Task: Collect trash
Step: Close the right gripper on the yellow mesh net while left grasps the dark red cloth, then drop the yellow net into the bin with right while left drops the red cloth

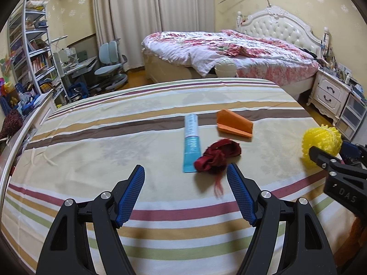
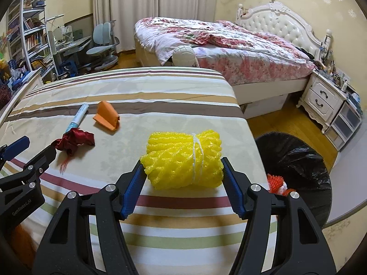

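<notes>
The right gripper point(image 2: 183, 168), marked "DAS", clamps a yellow foam net bundle point(image 2: 183, 158). The left gripper point(image 1: 185, 171), marked "GenRobot.AI", gapes empty beside a red ribbon point(image 1: 216, 154).

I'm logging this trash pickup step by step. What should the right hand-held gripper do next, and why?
Probably finish closing and lift. The right hand-held gripper has the yellow foam net bundle between its fingers, both pads at its sides, and the bundle sits on the striped sheet. The black-lined bin stands just right of the bed, so a short lift and swing right should drop it in.
</notes>
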`<state>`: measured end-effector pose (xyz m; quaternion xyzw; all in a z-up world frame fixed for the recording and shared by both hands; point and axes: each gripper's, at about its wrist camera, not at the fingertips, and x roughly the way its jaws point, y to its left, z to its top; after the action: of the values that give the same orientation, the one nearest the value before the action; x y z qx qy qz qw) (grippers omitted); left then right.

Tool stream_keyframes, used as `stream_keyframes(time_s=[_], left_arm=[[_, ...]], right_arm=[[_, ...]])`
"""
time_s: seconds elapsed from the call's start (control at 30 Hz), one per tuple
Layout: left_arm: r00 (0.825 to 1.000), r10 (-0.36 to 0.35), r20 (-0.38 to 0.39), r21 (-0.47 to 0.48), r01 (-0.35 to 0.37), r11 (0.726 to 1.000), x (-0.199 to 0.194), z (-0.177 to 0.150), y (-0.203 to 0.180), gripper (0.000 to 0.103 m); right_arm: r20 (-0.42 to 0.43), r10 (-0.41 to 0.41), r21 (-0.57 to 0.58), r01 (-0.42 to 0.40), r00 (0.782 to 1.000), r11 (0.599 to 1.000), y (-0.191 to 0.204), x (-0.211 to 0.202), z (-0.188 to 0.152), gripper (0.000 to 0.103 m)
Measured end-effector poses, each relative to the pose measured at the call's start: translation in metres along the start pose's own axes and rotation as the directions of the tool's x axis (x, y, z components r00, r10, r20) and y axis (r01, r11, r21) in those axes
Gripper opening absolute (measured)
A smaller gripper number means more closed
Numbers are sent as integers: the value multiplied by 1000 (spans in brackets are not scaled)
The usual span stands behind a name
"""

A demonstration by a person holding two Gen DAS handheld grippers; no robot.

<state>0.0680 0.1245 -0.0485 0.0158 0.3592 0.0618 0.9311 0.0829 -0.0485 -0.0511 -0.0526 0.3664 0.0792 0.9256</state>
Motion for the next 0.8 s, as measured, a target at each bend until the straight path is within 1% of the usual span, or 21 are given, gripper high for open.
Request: stream_keyframes(time_s=[0.13, 0.2, 0.27, 0.3, 0.37, 0.57, 0.8], left_arm=[[1000, -5, -10, 36, 6, 999, 7, 5, -14, 72], [1000, -7, -22, 53, 8, 999, 12, 6, -18, 67], [999, -13, -48, 62, 16, 998, 17, 7, -22, 53], [998, -17, -62, 63, 21, 998, 20, 7, -23, 49], [996, -24, -84, 66, 29, 997, 23, 7, -25, 34], [995, -44, -84, 57, 49, 997, 19, 4, -24, 27], [997, -61, -50, 32, 63, 998, 3, 3, -23, 24]], right_arm=[[5, -3, 31, 3, 1000, 1000, -17, -1, -1, 63], [6, 0, 38, 0, 1000, 999, -22, -2, -1, 63], [9, 4, 42, -4, 1000, 999, -24, -3, -2, 63], [9, 6, 43, -7, 1000, 999, -25, -4, -4, 63], [10, 11, 44, -12, 1000, 999, -26, -4, -4, 63], [10, 20, 48, -20, 1000, 999, -26, -4, -6, 63], [32, 15, 61, -17, 999, 998, -31, -11, -6, 63]])
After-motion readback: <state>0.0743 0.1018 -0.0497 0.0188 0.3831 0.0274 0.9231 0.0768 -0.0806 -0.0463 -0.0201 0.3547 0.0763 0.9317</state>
